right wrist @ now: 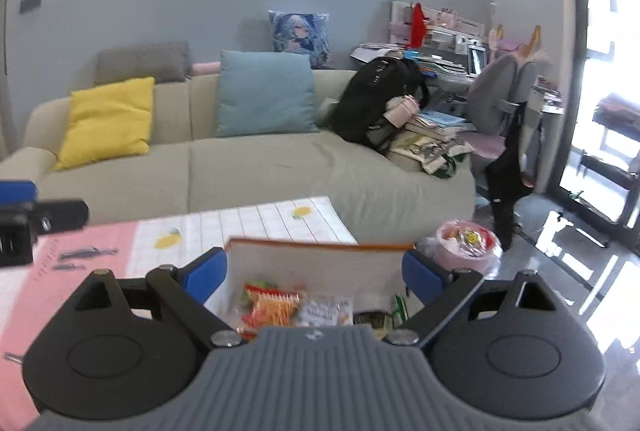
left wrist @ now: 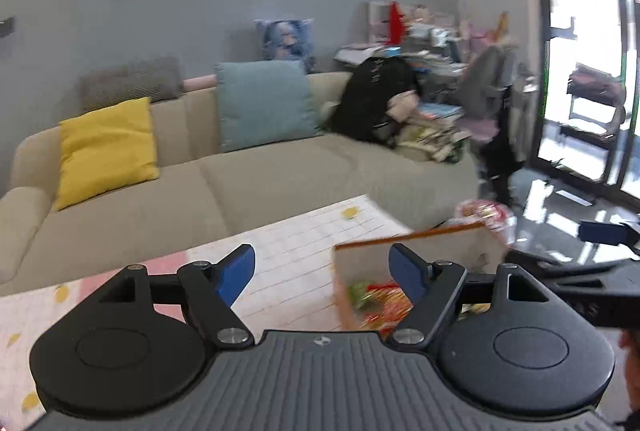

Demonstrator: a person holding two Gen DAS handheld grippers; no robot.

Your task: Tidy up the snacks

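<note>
Standing on tabletop point(right wrist: 280, 219) before beige sofa point(right wrist: 280, 167) — orange-rimmed box point(right wrist: 316, 263), snack packets point(right wrist: 276, 305) inside. Right gripper point(right wrist: 314, 273) jaws spread wide, box's far wall seen between blue pads, nothing clamped. Left gripper point(left wrist: 322, 273) equally wide apart, empty — box under its right finger.

box point(right wrist: 320, 259): lower part hidden | snack packets point(right wrist: 280, 305): labels unreadable | pink tub point(left wrist: 486, 217): blurred

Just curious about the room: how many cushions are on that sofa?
4: a yellow cushion at the left end, a grey cushion on the backrest behind it, a light blue cushion mid-sofa, and a printed blue cushion standing behind that. The black backpack may hide more.
</note>
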